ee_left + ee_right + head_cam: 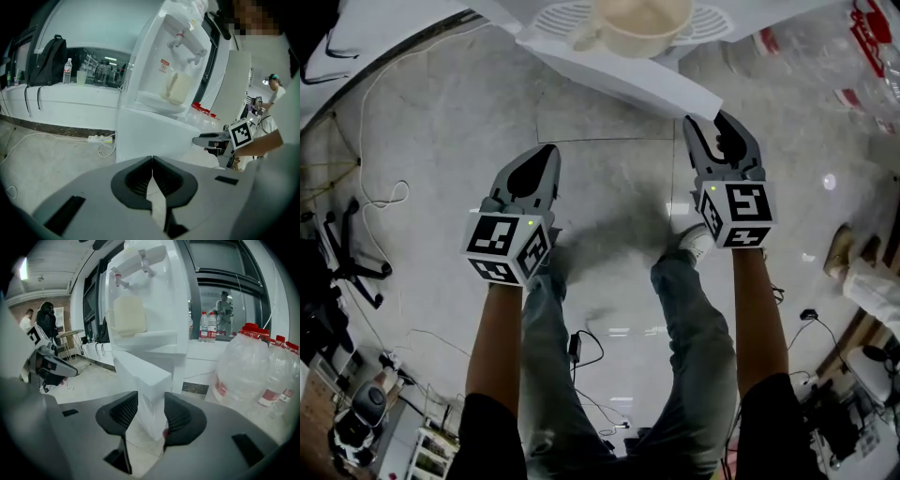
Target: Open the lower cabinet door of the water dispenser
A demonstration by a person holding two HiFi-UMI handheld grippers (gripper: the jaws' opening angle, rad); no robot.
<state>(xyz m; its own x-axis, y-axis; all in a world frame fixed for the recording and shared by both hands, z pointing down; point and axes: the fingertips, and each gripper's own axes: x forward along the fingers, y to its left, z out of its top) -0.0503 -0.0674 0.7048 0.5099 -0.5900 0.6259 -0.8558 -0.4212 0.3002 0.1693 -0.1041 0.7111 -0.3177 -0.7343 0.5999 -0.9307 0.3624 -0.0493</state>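
We hold our left forearm (495,337) and right forearm (759,309) out side by side, both grippers tilted downward. Our left gripper (546,152) has its jaws closed tip to tip; our right gripper (706,122) has its jaws standing apart.

A long white counter (70,98) runs beneath dark glass windows (105,61). On the counter sit a black backpack (49,61) and a clear plastic bottle (68,71). Below it, a white power strip (100,138) lies on the pale grey marbled floor (42,159).
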